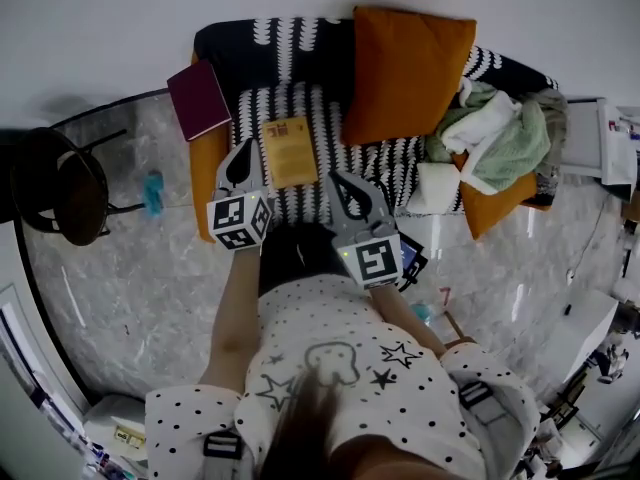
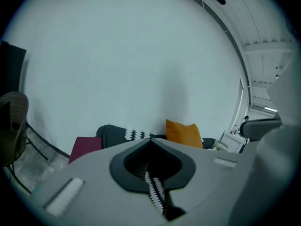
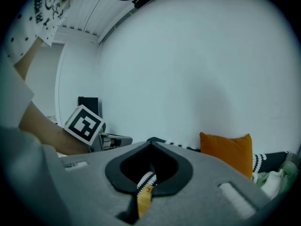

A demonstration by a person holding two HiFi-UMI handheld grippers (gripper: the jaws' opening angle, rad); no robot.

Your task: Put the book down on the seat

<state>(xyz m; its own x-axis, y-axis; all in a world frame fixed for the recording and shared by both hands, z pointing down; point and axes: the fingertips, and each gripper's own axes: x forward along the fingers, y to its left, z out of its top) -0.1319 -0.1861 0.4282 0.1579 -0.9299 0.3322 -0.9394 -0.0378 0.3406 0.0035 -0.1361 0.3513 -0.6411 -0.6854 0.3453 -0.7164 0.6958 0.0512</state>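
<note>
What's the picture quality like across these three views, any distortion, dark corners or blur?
Head view: strong fisheye bowing, even light, a faint shadow on the wall above the chair. Left gripper view: black corners; the left tool looms close and soft. Right gripper view: same dark corners; the cushion looks fairly sharp.

The right gripper [image 3: 150, 144] has its jaws closed together with nothing in them. Through the slit behind the fingertips show a strip of zigzag cover [image 3: 147, 178] and the yellow book [image 3: 144, 197]. An orange cushion [image 3: 226, 152] sits right of the fingers, and a marker cube [image 3: 84, 125] left.
</note>
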